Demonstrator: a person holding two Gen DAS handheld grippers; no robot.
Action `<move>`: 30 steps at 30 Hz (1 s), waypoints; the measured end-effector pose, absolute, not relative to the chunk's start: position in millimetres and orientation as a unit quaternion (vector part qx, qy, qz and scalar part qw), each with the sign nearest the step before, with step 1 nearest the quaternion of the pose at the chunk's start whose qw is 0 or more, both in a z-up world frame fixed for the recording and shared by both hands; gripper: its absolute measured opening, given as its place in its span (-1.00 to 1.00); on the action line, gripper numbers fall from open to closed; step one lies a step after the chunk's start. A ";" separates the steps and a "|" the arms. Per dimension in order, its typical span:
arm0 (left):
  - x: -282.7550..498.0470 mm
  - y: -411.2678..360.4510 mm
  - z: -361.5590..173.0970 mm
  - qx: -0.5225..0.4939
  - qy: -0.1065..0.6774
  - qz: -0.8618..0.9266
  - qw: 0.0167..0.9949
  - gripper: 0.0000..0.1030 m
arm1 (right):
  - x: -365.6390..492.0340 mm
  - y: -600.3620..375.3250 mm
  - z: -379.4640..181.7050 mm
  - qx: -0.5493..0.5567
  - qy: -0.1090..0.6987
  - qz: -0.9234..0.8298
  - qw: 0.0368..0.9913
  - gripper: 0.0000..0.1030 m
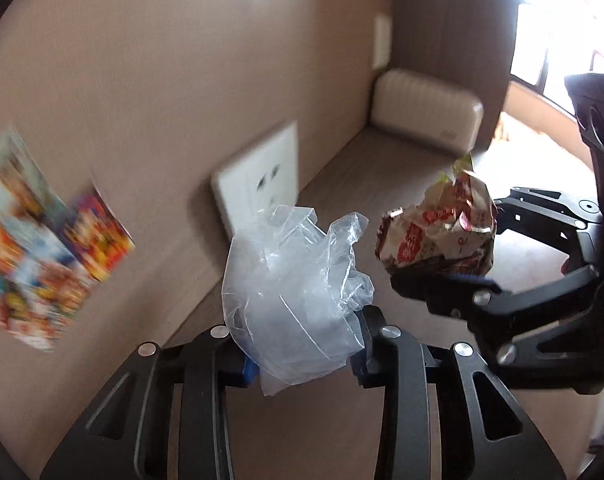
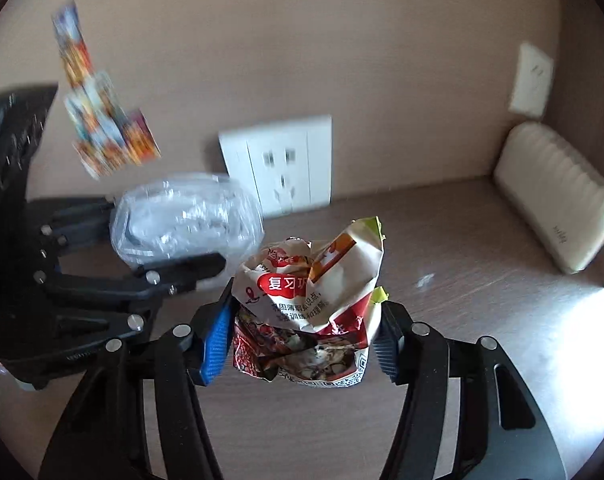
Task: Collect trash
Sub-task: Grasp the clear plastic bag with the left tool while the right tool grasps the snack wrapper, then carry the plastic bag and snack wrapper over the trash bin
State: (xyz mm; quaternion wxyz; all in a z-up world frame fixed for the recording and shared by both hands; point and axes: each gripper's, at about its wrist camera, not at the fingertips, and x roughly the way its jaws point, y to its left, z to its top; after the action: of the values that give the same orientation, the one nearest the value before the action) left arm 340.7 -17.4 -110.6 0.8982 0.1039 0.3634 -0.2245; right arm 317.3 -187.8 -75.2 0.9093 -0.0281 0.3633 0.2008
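- Gripping a crumpled clear plastic bag [image 1: 290, 280], the left gripper [image 1: 302, 344] is seen with its fingers clenched on the bag's lower part, while the rest of the film billows up and out above the blue-padded fingertips [image 1: 249, 368].
- The bag is thin, see-through and heavily creased, with whitish glare on its folds; in the right wrist view it [image 2: 186, 220] is shown as a rounded, blurred bundle to the left.
- A crushed snack wrapper [image 2: 305, 312] is grasped by the right gripper [image 2: 302, 344], pinched from both sides between the blue pad [image 2: 216, 344] and the dark pad opposite.
- The wrapper is printed in red and white with Chinese characters, a food photo low down, yellow-green edges at its top and part of a QR code at its bottom rim.
- In the left wrist view the wrapper [image 1: 441, 228] is held to the right of the bag, near it but apart.
- Both pieces are held above a brown wood-grain desk [image 2: 481, 340].
- On the far beige wall [image 2: 302, 40] a white socket plate [image 2: 278, 164] is mounted; colourful stickers [image 2: 102, 120] are blurred to its left.
- A ribbed cream case [image 2: 557, 200] is lying at the far right of the desk.
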 end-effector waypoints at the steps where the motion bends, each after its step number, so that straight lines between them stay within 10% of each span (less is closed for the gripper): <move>1: 334.5 -15.3 -101.2 0.106 0.354 -0.224 0.902 -0.34 | 308.6 -193.6 -64.6 -0.022 0.352 0.200 0.914 0.17; 12: 236.8 -71.6 -12.1 0.144 0.262 -0.269 0.916 -0.34 | 202.0 -281.0 30.3 0.015 0.248 0.160 0.955 0.17; 30: 105.7 -279.9 -21.2 0.199 0.230 -0.486 0.819 -0.34 | 15.8 -452.2 40.2 0.064 0.265 -0.022 0.962 0.17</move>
State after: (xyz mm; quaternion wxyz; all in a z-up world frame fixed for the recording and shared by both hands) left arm 105.7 -279.9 -21.2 0.8193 0.1988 0.2303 -0.4859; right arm 15.8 -452.2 40.2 0.9620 0.0642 0.2646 -0.0223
